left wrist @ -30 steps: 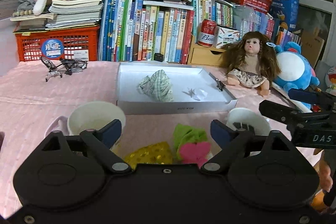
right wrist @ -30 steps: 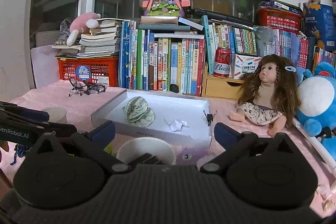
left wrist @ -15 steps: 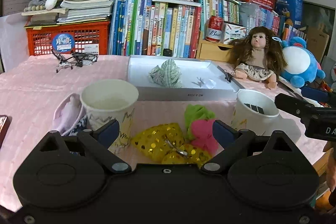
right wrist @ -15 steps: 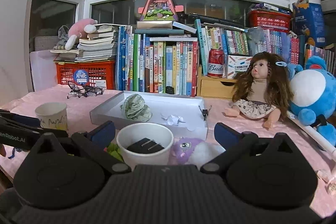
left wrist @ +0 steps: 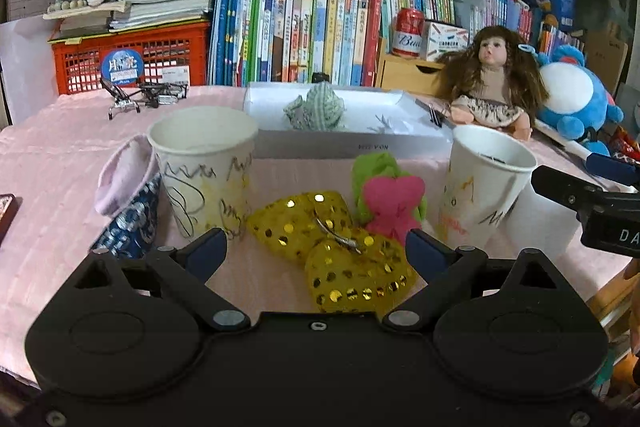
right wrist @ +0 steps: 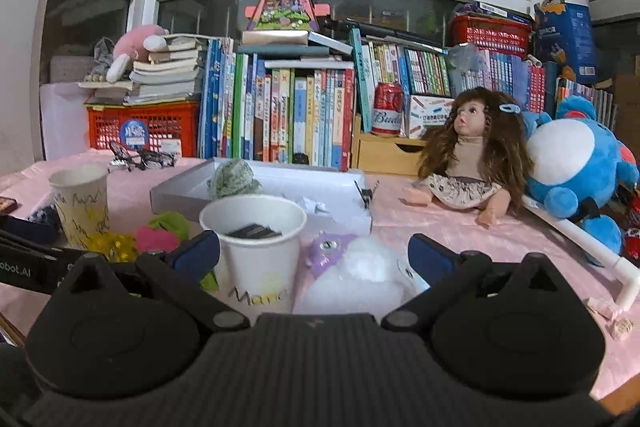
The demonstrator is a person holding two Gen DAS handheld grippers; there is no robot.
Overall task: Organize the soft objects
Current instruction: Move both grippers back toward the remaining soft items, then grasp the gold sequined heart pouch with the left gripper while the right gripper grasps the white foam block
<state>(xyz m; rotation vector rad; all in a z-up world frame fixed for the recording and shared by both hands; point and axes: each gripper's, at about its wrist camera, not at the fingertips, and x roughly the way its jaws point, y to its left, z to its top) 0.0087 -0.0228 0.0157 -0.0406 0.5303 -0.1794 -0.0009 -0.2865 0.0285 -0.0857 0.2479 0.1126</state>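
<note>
1. While both tools hang low over the pink cloth table [left wrist: 52, 163], each has its two blue-tipped fingers spread wide apart with nothing between them.
2. Right in front of the left gripper [left wrist: 316, 253] lies the yellow see-through pouch with gold dots [left wrist: 332, 247]. It looks puffy and very light. It should squash when pinched. A small silver clip sits on top, and that part is hard.
3. Best place to pinch, I think, is the fat middle of the pouch, not the shiny clip, which could slip.
4. Just behind it leans the pink and green felt plush piece [left wrist: 390, 193]. It looks fuzzy and soft, so it should be easy to hold.
5. To the left stands the white paper cup with scribbles [left wrist: 204, 163]. Touching its side is the pink and blue fabric pouch [left wrist: 128, 203], which is floppy.
6. To the right stands the second white paper cup [left wrist: 486, 183]. Something dark and flat is inside it.
7. Near the right gripper [right wrist: 314, 257], that same cup shows close up, and beside it sits the fluffy white and purple plush toy [right wrist: 352, 267]. It looks like cotton, light and squishy.
8. Farther back is the flat white cardboard tray [left wrist: 352, 147] with a crumpled green checked cloth [left wrist: 316, 107] inside.
9. Paper cups tip easily, so a bump could knock one over.
</note>
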